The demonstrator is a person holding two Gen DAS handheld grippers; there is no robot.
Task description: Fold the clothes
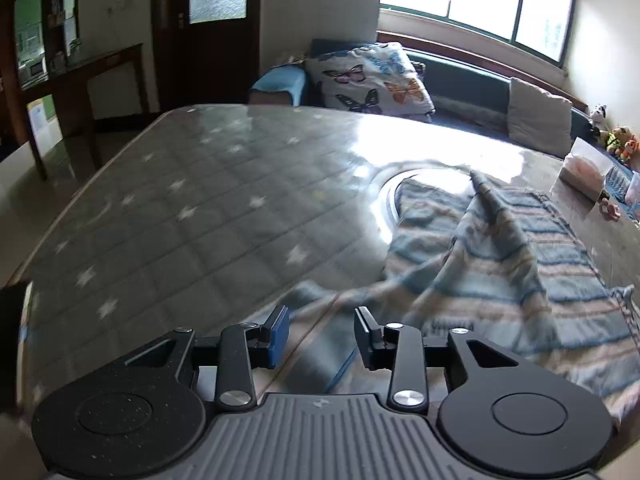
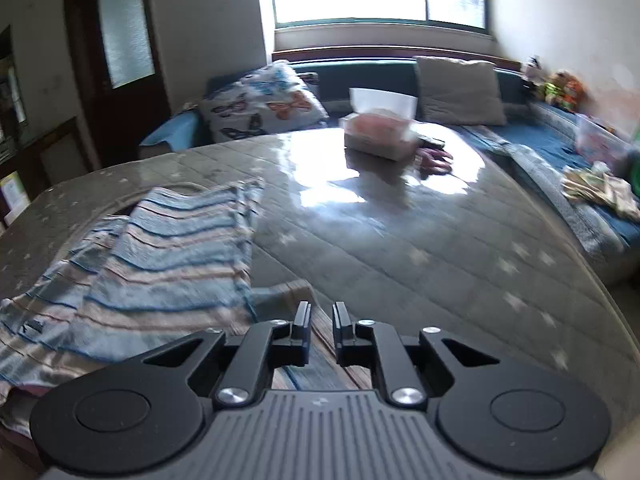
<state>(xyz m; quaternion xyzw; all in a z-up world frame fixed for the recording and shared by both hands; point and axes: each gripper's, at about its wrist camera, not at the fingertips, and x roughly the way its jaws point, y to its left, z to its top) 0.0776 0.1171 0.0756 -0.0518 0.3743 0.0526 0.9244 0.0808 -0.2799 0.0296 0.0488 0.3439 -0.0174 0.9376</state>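
Both grippers, left gripper [image 1: 322, 334] and right gripper [image 2: 321, 332], stand parted and empty; regrasping only one layer of the rumpled striped garment [image 1: 500, 252] risks a crooked fold.

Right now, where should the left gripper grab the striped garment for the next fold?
Probably the striped garment's near left corner, low from the table's near edge. It lies flat just ahead of the open left gripper, unlike the raised ridge further in.

Right wrist view: striped garment [image 2: 160, 256] on table [image 2: 400, 264] at 9 o'clock, tissue box [image 2: 380, 136] at 12, butterfly pillow [image 2: 260, 112] behind at 11.
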